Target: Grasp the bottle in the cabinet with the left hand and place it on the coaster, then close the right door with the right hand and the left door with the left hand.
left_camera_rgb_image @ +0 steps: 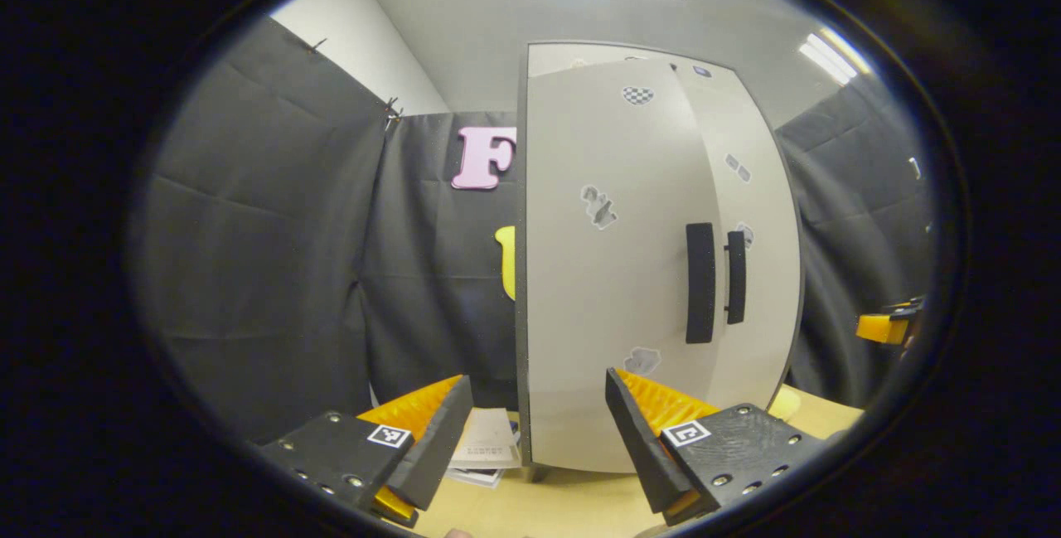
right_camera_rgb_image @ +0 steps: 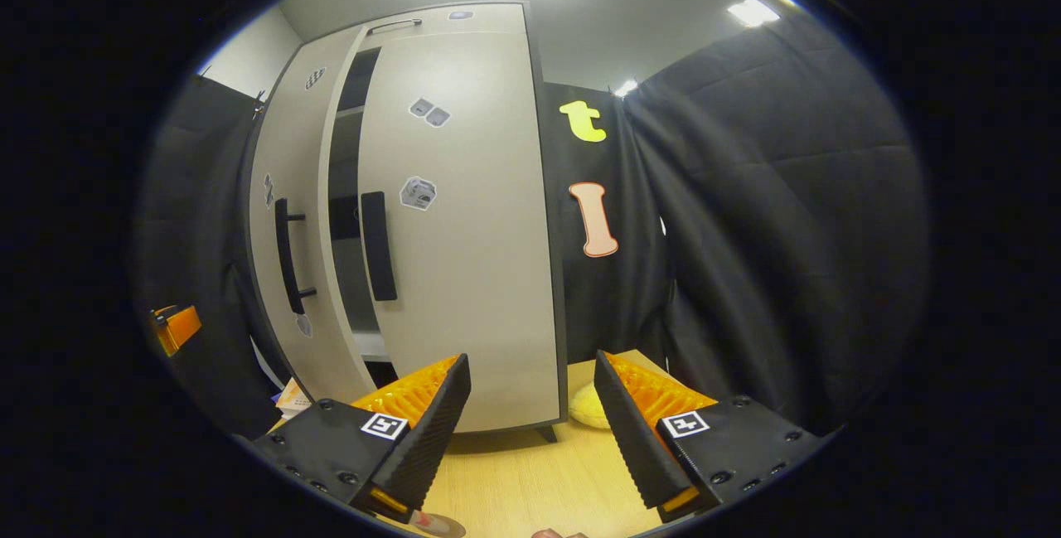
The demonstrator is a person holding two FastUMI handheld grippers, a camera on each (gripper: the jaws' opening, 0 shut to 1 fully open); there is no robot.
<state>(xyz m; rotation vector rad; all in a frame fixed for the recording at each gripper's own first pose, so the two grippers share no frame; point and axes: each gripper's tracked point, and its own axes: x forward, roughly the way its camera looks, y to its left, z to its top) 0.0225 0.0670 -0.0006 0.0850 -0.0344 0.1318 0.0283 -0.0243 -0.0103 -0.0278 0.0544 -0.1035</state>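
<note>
With both doors ajar and the bottle hidden inside the cabinet at the table's back edge, the left gripper and right gripper, both spread empty, needed the doors opened before reaching in.

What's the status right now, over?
Left gripper open, empty. Right gripper open, empty. Cabinet's left door ajar, right door nearly shut. Bottle unseen.

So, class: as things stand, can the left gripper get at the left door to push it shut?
Probably yes. The left gripper faces the left door with its jaws open and empty, and nothing stands between them. The door hangs ajar, with a dark gap beside the right door.
</note>
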